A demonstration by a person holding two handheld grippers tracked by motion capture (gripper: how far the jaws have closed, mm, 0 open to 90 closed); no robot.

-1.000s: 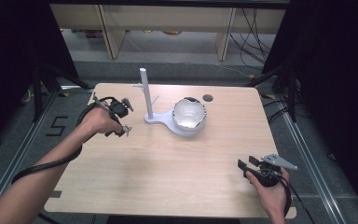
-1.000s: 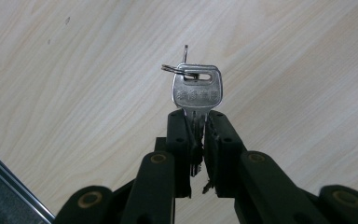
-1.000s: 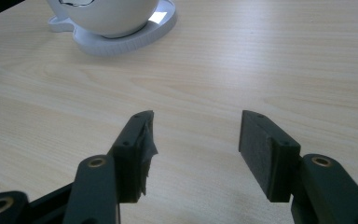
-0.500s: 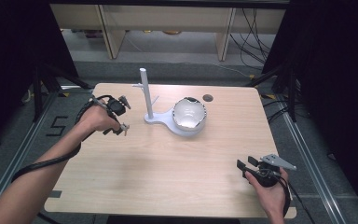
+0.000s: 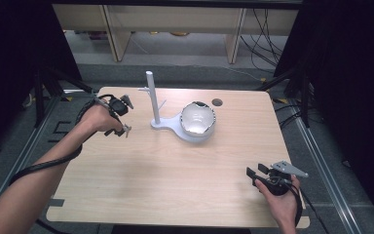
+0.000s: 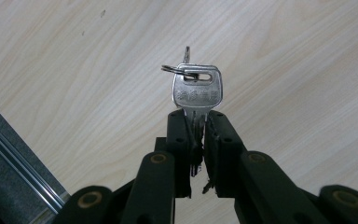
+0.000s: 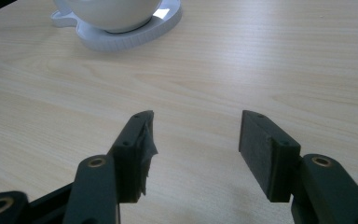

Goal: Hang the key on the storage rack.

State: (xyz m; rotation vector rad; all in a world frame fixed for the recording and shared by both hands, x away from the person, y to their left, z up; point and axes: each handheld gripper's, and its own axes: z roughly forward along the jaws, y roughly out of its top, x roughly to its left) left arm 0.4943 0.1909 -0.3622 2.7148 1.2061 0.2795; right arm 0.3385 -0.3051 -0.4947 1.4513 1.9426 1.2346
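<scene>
Table (image 5: 141, 185) of pale wood grain carries everything, light laminate top with a dark round grommet hole (image 5: 217, 102) near the far edge. White plastic stand (image 5: 168, 124) sits toward the far edge, a bit left of centre: flat base, tall upright post (image 5: 150, 95) with short side pegs, and a white glossy bowl (image 5: 197, 119) seated on the base's right end. Left gripper (image 5: 122, 127) hovers near the far-left part of the table, just left of the stand, apart from the post. Its jaws are clamped tight on the blade of a small silver metal key (image 6: 197, 93), whose flat head points away from the jaws, a thin split ring (image 6: 179, 70) threaded through the slot; left gripper view shows the key over bare wood, not touching it as far as I can tell. Right gripper (image 5: 254, 173) rests at the near-right corner, jaws spread wide, nothing between the pads (image 7: 256, 149), well apart from the stand. Step in hand, my read: key picked up, being carried to the stand for hanging. Next move likely needs the left hand to bring the ring level with a side peg, line the ring's opening up with the peg tip, slide on, then release. Ring is small and hangs loose, so alignment looks fiddly.
</scene>
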